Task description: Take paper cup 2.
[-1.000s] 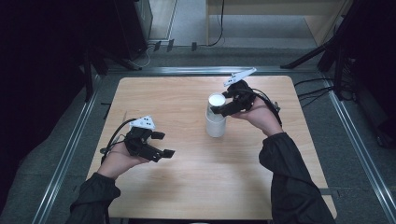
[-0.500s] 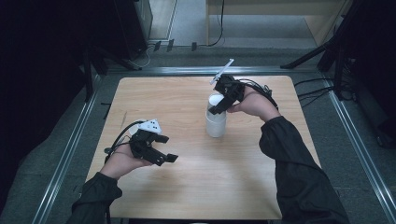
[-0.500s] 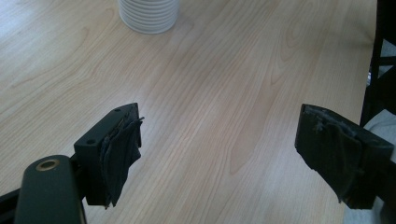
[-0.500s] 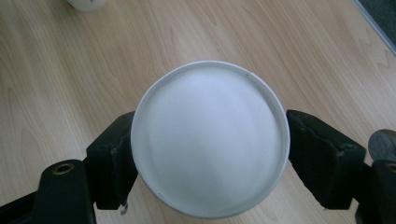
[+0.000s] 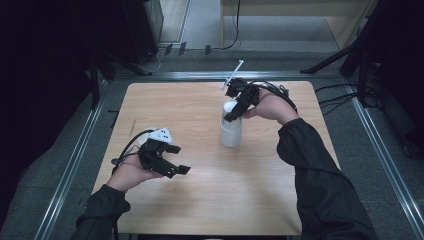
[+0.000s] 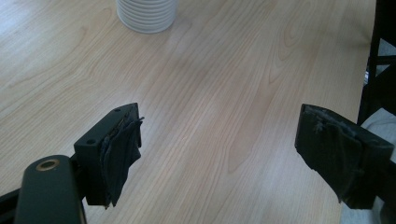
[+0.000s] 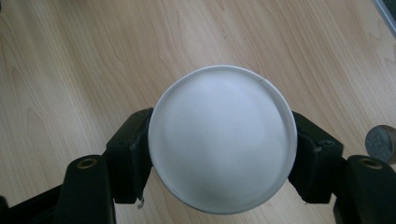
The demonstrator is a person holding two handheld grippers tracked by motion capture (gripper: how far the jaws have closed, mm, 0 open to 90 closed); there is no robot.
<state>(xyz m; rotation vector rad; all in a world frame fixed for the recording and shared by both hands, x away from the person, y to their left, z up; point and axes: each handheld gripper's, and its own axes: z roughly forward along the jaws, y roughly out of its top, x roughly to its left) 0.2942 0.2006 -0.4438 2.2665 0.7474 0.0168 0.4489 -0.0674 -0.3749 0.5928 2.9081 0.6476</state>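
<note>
Bare worktop (image 5: pixel 210 195) across near half and whole left side, free to pass. Only obstacle on it: stack of white cups (image 5: pixel 231 131), upright, right of centre toward far edge. Right tongs (image 5: pixel 231 116) just closed onto stack top from above, both pads against top cup, blocking approach from far right. Left tongs (image 5: pixel 172 160) spread wide over near-left wood, nothing between jaws, well apart from stack. Clear lane between the two. Metal rails (image 5: pixel 75 155) bordering both sides.

Matt white paper cups (image 5: pixel 231 131) on a smooth pale wooden table (image 5: pixel 260 190).
</note>
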